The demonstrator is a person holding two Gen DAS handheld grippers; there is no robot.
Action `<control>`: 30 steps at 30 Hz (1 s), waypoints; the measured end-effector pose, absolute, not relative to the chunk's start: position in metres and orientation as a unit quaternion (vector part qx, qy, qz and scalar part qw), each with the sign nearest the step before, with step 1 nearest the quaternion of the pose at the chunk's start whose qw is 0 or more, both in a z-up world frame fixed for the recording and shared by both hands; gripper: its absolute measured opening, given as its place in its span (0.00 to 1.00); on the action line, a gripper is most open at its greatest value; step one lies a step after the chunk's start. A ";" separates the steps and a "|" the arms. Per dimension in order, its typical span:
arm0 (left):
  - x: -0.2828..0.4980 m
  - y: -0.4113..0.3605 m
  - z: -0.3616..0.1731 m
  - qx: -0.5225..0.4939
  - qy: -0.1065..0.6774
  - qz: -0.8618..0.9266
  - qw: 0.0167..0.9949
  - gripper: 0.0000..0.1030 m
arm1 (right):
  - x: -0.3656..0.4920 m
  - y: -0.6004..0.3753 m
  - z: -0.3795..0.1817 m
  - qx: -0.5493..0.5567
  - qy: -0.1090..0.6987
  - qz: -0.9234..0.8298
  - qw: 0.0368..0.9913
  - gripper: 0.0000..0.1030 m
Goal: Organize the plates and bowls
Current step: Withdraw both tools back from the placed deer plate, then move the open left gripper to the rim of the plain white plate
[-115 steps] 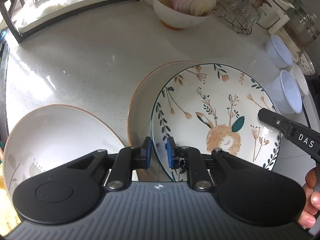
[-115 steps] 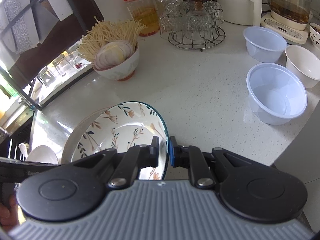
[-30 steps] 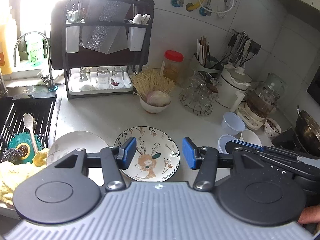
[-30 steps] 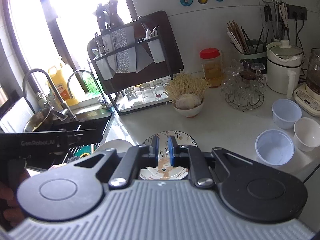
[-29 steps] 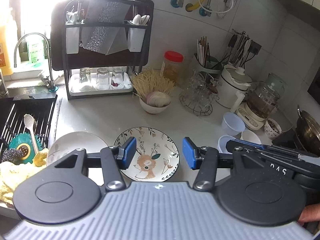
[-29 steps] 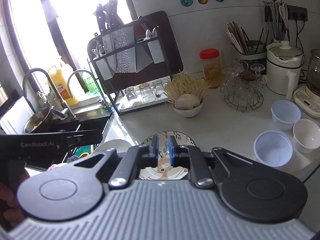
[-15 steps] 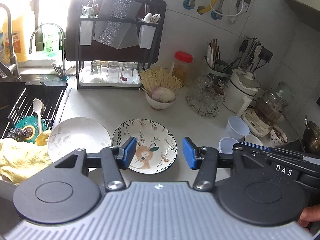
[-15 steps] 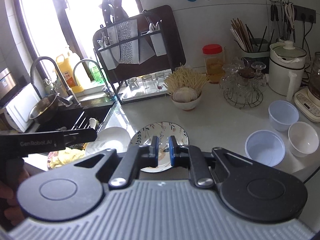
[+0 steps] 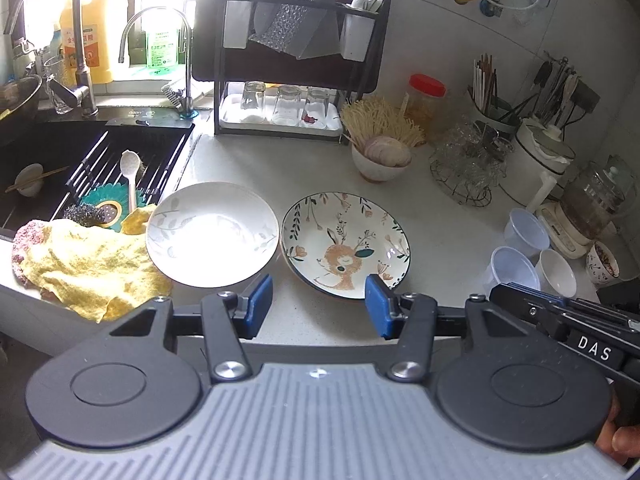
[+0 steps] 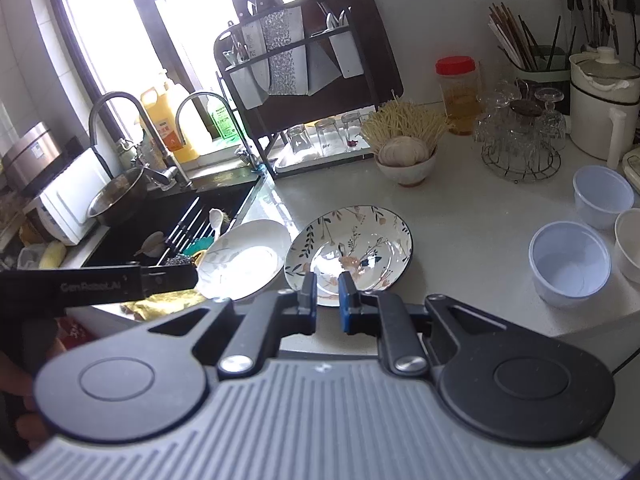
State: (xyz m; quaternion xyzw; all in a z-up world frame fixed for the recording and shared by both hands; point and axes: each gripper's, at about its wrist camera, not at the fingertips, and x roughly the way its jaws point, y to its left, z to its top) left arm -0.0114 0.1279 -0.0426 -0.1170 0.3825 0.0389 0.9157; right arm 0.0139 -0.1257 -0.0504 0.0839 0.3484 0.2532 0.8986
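Blue-padded fingers [image 9: 259,300] on our left gripper [image 9: 318,306] stand wide apart, holding nothing and touching nothing, raised above the near edge of the counter [image 9: 448,232]. Our right gripper [image 10: 327,306] has its fingers [image 10: 309,300] drawn nearly together, with only a narrow slit between the pads, and nothing is caught in that slit; it too hangs clear of the dishes. On the counter we see two plates lying flat side by side: a white plate [image 9: 212,234] on the left, close to the sink [image 9: 80,160], and a flowered plate [image 9: 346,246] with a deer picture just to its right, their rims almost touching. From the right wrist view the white plate's near left rim sits over a yellow cloth [image 9: 88,264] that drapes at the counter's edge. Farther right stand two clear plastic bowls [image 10: 570,262] and a small white bowl [image 9: 558,272], close together near the right edge. At the far side a white bowl of noodles [image 9: 380,152] sits beside a black dish rack [image 9: 292,52] with upturned glasses, and a wire stand of glassware [image 9: 466,168] is to the right of that. A white spoon [image 9: 130,176] lies across the sink's rack.
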 end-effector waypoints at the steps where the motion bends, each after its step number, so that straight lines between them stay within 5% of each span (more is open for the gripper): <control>1: -0.011 0.128 -0.045 -0.120 0.386 0.042 0.914 0.55 | 0.013 -0.126 -0.052 0.084 0.350 0.256 0.897 0.14; 17: 0.015 0.155 -0.077 -0.129 0.421 0.032 0.897 0.55 | 0.020 -0.099 -0.078 0.087 0.385 0.252 0.884 0.14; 30: 0.082 0.247 -0.103 -0.121 0.445 0.025 0.887 0.55 | 0.052 -0.039 -0.103 0.134 0.439 0.226 0.859 0.14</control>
